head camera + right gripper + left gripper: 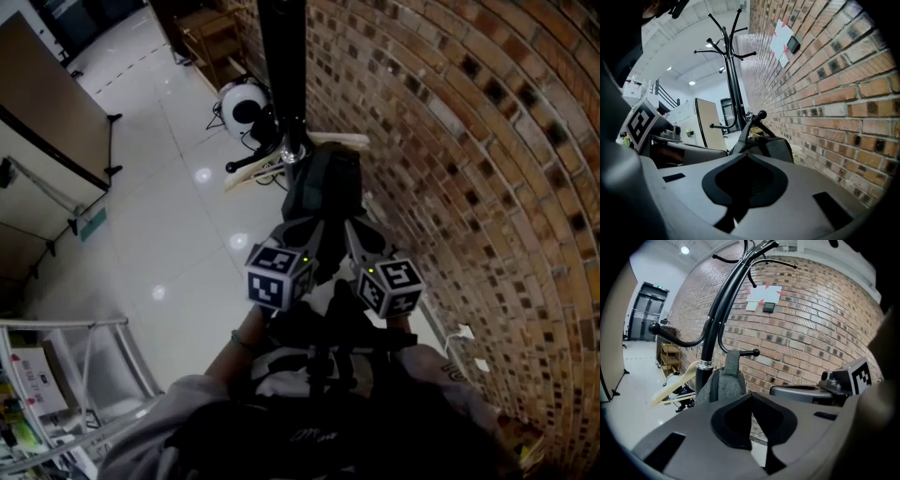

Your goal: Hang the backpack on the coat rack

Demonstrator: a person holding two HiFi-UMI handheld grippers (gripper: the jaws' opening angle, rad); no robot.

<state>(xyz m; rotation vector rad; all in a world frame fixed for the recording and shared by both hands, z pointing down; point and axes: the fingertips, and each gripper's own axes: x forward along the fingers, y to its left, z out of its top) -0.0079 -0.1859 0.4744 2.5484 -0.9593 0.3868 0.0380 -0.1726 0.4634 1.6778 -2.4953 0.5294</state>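
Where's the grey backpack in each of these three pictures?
Head view: backpack in the centre, just below the coat rack pole.
Left gripper view: backpack centre-left, just right of the pole.
Right gripper view: backpack in the centre, beside the brick wall.
Shared landmark: the black coat rack pole.

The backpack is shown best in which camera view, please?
The left gripper view: the backpack sits centred, its loop up at a rack peg. The right gripper view shows its side; the head view only a dark shape.
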